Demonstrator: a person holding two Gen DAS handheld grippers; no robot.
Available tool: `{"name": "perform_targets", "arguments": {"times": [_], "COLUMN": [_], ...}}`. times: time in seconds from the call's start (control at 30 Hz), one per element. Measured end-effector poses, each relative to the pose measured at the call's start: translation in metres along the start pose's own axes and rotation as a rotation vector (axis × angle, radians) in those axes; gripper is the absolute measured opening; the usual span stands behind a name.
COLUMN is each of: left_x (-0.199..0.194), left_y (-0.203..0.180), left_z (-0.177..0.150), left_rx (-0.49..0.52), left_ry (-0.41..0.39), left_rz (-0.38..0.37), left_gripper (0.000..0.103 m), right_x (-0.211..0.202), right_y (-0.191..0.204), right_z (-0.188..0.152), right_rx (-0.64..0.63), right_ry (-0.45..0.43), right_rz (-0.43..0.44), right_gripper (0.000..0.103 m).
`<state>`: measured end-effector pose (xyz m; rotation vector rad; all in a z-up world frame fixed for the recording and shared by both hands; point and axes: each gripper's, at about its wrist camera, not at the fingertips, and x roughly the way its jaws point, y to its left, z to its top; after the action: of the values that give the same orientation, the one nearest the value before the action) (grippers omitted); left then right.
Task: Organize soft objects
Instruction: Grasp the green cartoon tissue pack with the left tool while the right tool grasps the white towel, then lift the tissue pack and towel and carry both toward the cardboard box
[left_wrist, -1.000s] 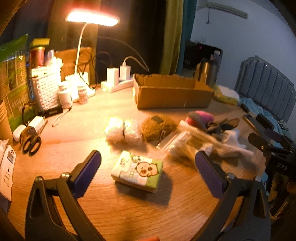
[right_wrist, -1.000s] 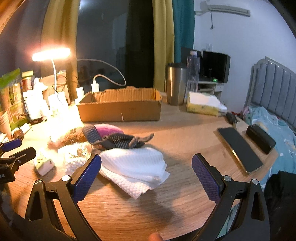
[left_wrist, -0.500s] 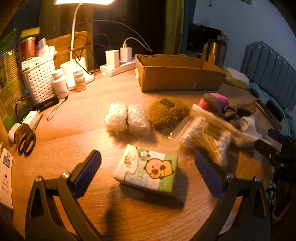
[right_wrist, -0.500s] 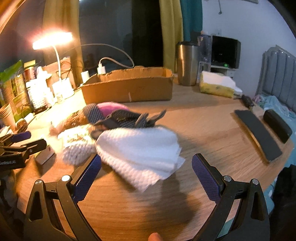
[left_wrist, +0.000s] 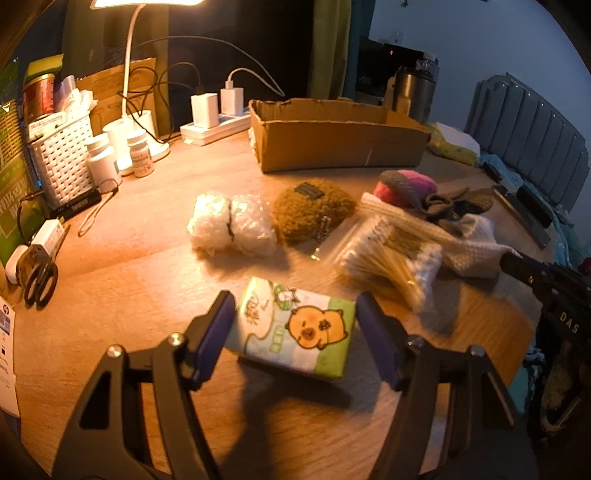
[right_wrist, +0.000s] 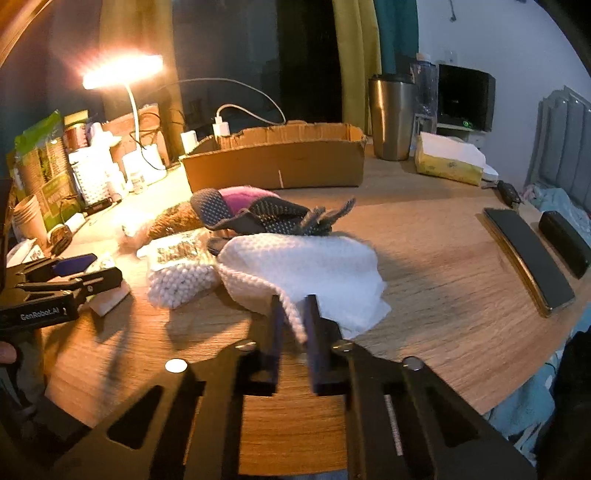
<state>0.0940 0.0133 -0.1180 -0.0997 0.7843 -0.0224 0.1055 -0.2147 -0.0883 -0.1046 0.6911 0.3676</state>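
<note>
Left wrist view: a second ago the left gripper (left_wrist: 293, 326) hung wide open above the tissue pack (left_wrist: 295, 334), with the pack well ahead of its fingers. Now the jaws have narrowed and dropped around the pack, one pad at each short side; whether they press it or only flank it I cannot tell. The pack lies flat on the desk (left_wrist: 129, 280), tilted slightly. Beyond it sit a white plastic-wrapped bundle (left_wrist: 231, 225), a brown fuzzy pouch (left_wrist: 312, 214) and a bag of cotton swabs (left_wrist: 391, 262); the cardboard box (left_wrist: 340, 142) stands further back. The gripper points forward and down over the near desk edge.

Right wrist view: half a second ago the right gripper (right_wrist: 294, 323) was spread wide before the white knitted cloth (right_wrist: 299, 266). Now its jaws have drawn nearly together and pinch the cloth's near edge between them. The cloth rests on the desk (right_wrist: 436, 266) with a dark dotted glove (right_wrist: 258, 218) lying on its far side and the swab bag (right_wrist: 177, 273) just beside it on the left. The gripper is held low, aimed level at the cloth. The left gripper (right_wrist: 77, 273) shows at the left edge.
</note>
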Motion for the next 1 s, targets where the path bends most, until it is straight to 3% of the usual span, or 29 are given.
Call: {"name": "perform_targets", "arguments": {"times": [0.6, 0.83, 0.9, 0.97, 1.0], "left_x": [-0.049, -0.054, -0.052, -0.051, -0.051], "left_y": [-0.007, -0.003, -0.004, -0.005, -0.006], "left_z": [0.032, 0.033, 0.031, 0.029, 0.028], "left_rx": [-0.009, -0.027, -0.022, -0.013, -0.011], "left_ry": [-0.117, -0.137, -0.130, -0.129, -0.129], "left_rz": [-0.054, -0.055, -0.056, -0.057, -0.057], "left_gripper": [0.069, 0.069, 0.069, 0.069, 0.069], "right_x": [-0.064, -0.052, -0.040, -0.032, -0.027], "right_y": [0.014, 0.022, 0.020, 0.018, 0.016], "right_z": [0.059, 0.056, 0.047, 0.039, 0.035], "right_rx": [-0.076, -0.142, -0.133, -0.121, -0.114], "right_ry": [-0.213, -0.127, -0.078, -0.050, -0.032], "right_rz": [0.024, 0.047, 0.040, 0.036, 0.038], "right_gripper": [0.004, 0.004, 0.010, 0.036, 0.041]}}
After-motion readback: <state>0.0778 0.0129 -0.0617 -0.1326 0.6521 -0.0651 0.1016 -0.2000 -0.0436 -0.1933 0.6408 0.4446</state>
